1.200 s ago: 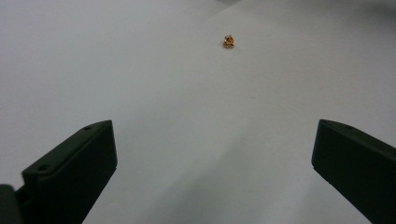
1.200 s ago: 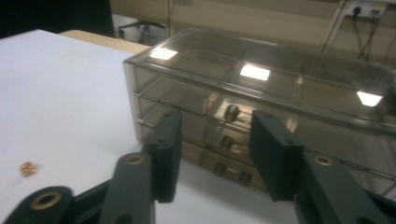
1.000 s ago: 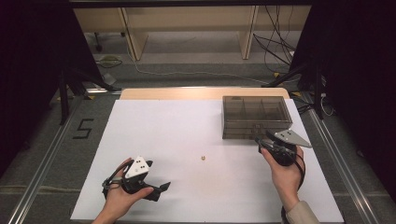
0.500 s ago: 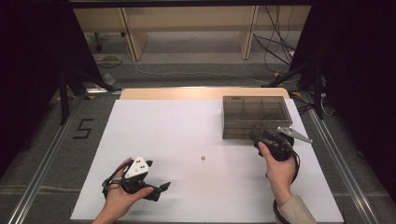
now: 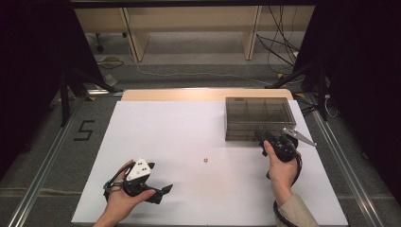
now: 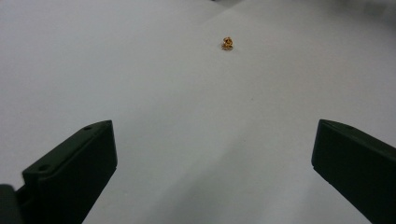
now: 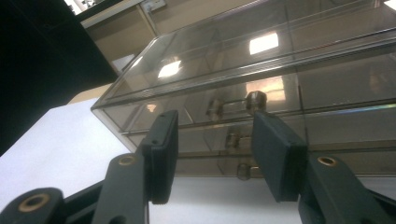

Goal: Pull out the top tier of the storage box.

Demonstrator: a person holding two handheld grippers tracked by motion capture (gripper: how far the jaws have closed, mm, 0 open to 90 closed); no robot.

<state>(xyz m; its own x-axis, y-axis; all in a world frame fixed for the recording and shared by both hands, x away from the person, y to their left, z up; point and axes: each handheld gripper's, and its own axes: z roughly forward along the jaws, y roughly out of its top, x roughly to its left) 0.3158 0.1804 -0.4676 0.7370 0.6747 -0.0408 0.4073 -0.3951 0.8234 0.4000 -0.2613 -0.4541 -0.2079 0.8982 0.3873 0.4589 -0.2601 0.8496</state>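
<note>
From the high view, your right tongs [image 5: 263, 138] sit right against the near wall of the smoky clear compartment box [image 5: 257, 116], which stands at the far right of the white counter [image 5: 189, 132]. Its dividers show, but whether anything lies in the compartments is too dim to tell. Your left tongs [image 5: 163, 191] rest low on the counter, with the tiny gold piece [image 5: 205, 160] ahead of them and well apart.

In the left gripper view, your left tongs [image 6: 212, 158] stand wide and released, with the gold piece [image 6: 227, 43] far beyond their tips, too small to identify.

In the right gripper view, your right tongs [image 7: 212, 154] have just been closing, half spread, with the box's latch [image 7: 238, 105] beyond the gap; contact is unclear. The box [image 7: 289, 60] is cut off at the right edge.
</note>
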